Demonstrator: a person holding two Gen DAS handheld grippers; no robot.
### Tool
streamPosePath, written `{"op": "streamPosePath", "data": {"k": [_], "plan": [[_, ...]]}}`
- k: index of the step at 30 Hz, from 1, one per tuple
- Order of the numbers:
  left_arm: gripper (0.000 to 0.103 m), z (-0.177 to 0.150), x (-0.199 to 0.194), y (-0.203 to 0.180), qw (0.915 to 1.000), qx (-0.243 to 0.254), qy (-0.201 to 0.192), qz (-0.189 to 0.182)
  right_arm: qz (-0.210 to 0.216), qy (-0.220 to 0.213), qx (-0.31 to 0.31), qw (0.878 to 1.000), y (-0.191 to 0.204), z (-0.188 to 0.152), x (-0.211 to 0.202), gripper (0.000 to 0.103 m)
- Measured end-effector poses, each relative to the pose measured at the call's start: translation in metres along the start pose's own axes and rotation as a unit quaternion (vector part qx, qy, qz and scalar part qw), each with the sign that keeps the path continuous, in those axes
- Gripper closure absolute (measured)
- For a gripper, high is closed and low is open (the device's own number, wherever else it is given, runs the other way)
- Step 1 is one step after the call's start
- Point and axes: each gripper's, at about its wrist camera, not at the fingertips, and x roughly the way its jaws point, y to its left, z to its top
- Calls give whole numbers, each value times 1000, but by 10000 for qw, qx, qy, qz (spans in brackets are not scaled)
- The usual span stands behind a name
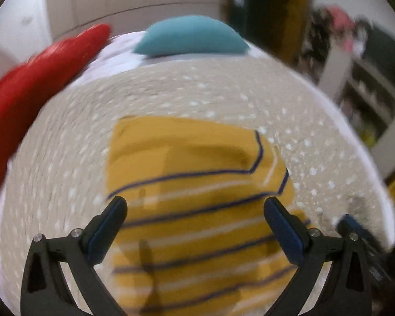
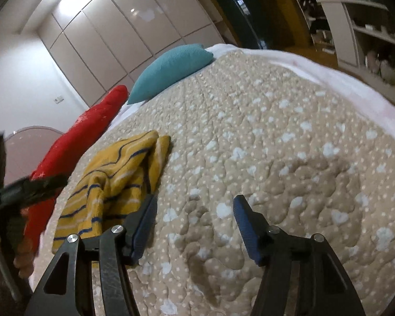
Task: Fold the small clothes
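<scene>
With both the left gripper (image 1: pixel 194 208) and right gripper (image 2: pixel 194 208) spread apart and empty, your yellow striped garment (image 1: pixel 197 184) lies half-folded on the quilt (image 2: pixel 276 144), so next you probably must grasp one edge.

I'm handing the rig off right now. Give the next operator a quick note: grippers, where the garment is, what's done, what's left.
Left gripper: open, empty, over the yellow striped garment.
Right gripper: open, empty, over bare quilt, just right of the garment.
Garment lies on the quilt, partly doubled over but rumpled, not a neat fold. Teal pillow and red pillow sit at the bed's far side.
Left: flatten it, finish folding.
</scene>
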Motion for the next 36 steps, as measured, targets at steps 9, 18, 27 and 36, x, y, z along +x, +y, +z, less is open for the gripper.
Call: {"op": "streamPosePath", "data": {"k": [9,18,27,36], "plan": [[0,33,49,-37,9975,430,372,422,172,53,120,9998,-5,1,1,35],[0,66,71,-27,9986,85,514,89,268,155,206,9993,-8,0,8,34],[0,63,81,8,9954,-349,874,160,266,194,197,9993,-9,0,12,32],[0,-5,40,51,9978,-347,458,342,296,152,104,9994,-3,0,15,28]]}}
